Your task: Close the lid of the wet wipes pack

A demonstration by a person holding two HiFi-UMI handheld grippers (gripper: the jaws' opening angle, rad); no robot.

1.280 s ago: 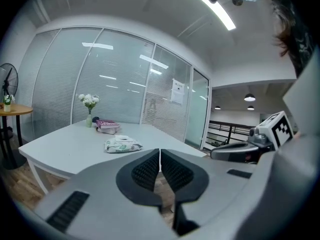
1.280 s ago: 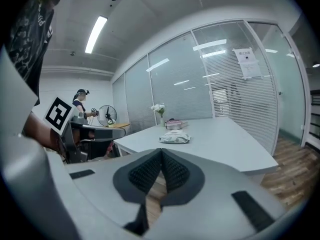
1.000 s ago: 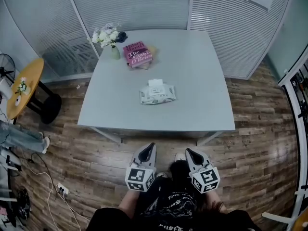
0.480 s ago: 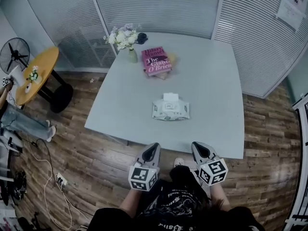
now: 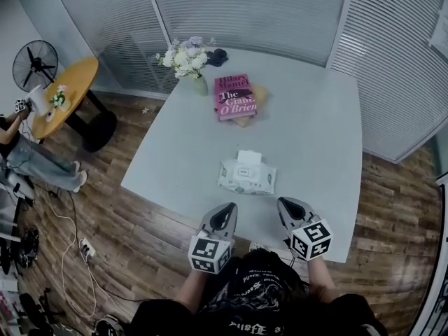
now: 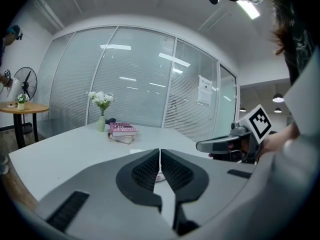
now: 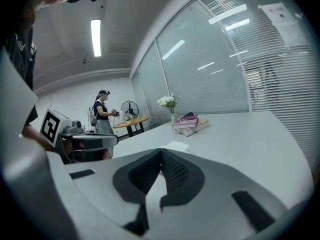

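My left tongs (image 5: 229,208) and right tongs (image 5: 283,203) are clenched empty, near the white soft wipes pack (image 5: 246,179), its lid (image 5: 249,157) up.

The pink book (image 5: 234,96) on the desk (image 5: 315,152) carries the only readable print: large white letters, "The Giant O'Brien", with a smaller line above them that looks like "Hilary Mantel". The label on the wet wipes pack (image 5: 246,177) is too small to read. The paper notice (image 7: 283,18) on the glass wall (image 7: 215,74) shows lines of print, none legible. The left claw (image 5: 228,210) and the right claw (image 5: 283,204) each bear black-and-white square markers, patterns without letters. White lettering on the person's black shirt (image 5: 252,306) cannot be made out.
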